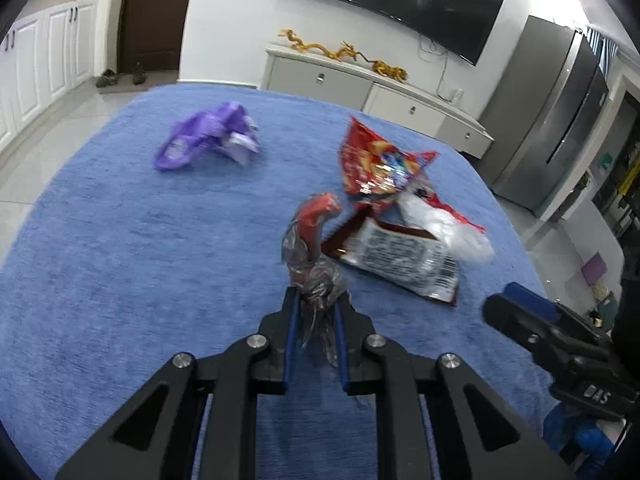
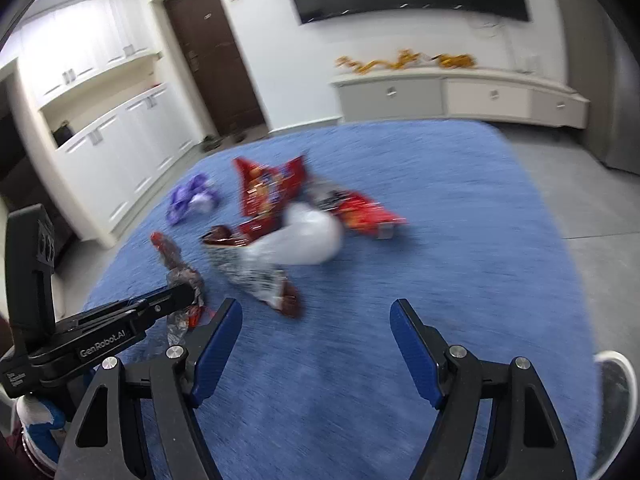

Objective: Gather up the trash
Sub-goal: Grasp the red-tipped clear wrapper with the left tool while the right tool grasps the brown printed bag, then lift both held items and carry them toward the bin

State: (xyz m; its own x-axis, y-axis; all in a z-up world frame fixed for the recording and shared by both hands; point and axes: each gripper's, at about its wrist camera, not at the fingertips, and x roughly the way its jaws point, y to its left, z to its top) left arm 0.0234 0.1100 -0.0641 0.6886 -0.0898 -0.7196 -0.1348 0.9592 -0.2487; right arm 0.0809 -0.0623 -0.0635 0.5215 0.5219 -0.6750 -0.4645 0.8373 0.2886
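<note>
left gripper (image 1: pixel 316 308) jaws pinch wrapper (image 1: pixel 310 248) | right gripper (image 2: pixel 316 316) jaws wide, empty

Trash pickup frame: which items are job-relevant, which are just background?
Job:
crumpled clear-and-red wrapper, clamped in the left gripper
purple wrapper
red snack bag
dark-red printed packet
white plastic bag
right gripper, open and empty

Background:
blue rug
TV
gold dragon ornament
fridge

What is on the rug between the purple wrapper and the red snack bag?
Nothing. In the left wrist view, only bare blue rug lies between the purple wrapper and the red snack bag.
</note>
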